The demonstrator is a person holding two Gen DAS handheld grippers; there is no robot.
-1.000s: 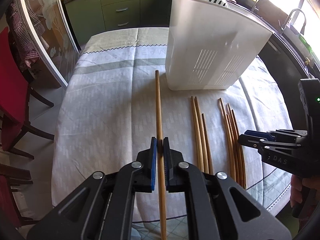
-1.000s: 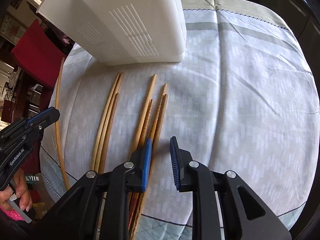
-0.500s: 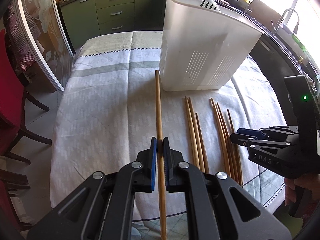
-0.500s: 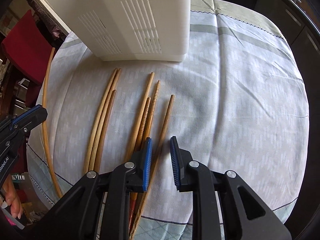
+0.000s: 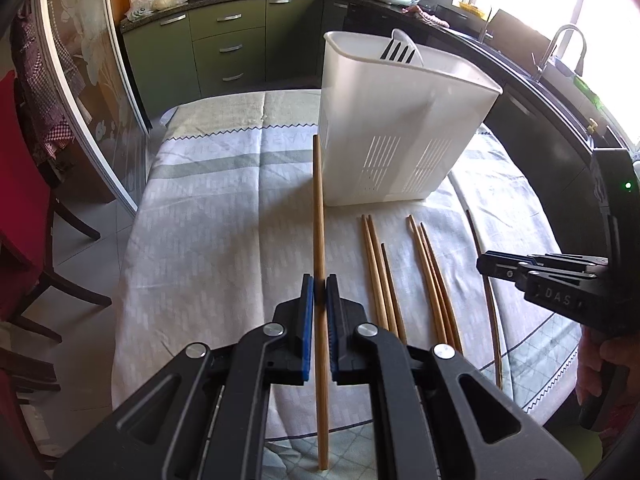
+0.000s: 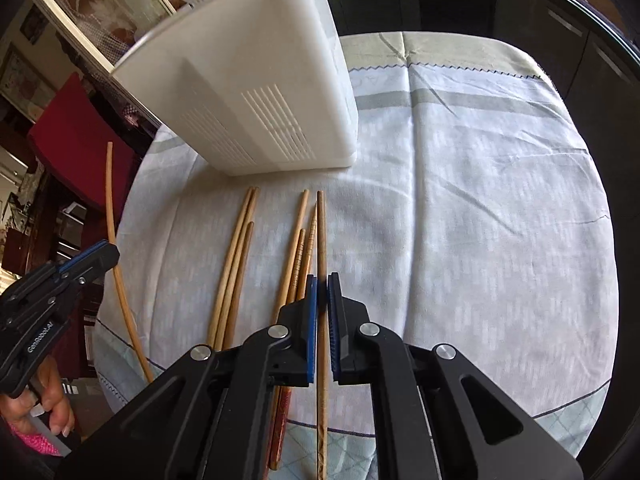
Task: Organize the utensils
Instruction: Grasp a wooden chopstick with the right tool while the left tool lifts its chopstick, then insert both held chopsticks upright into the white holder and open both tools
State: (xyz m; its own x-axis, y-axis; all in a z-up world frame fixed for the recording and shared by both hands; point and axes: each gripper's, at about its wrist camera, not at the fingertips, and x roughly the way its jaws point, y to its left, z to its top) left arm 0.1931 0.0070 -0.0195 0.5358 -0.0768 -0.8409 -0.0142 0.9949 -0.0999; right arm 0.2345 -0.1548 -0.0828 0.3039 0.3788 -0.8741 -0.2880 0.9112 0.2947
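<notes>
My left gripper is shut on a long wooden chopstick, held above the tablecloth with its tip beside the white utensil holder. My right gripper is shut on another chopstick, lifted off the cloth just right of the rest. Three chopsticks and a second small group lie in front of the holder. In the left wrist view the right gripper shows at the right edge. The left gripper appears at the left of the right wrist view.
A white slotted spatula stands in the holder. The round table has a pale cloth that hangs over its edges. Red chairs stand to the left, with green cabinets behind and a sink counter on the right.
My right gripper closed on the rightmost chopstick and lifted it off the cloth. Both grippers rose and tilted, so more of the kitchen shows. The left grip is unchanged.
</notes>
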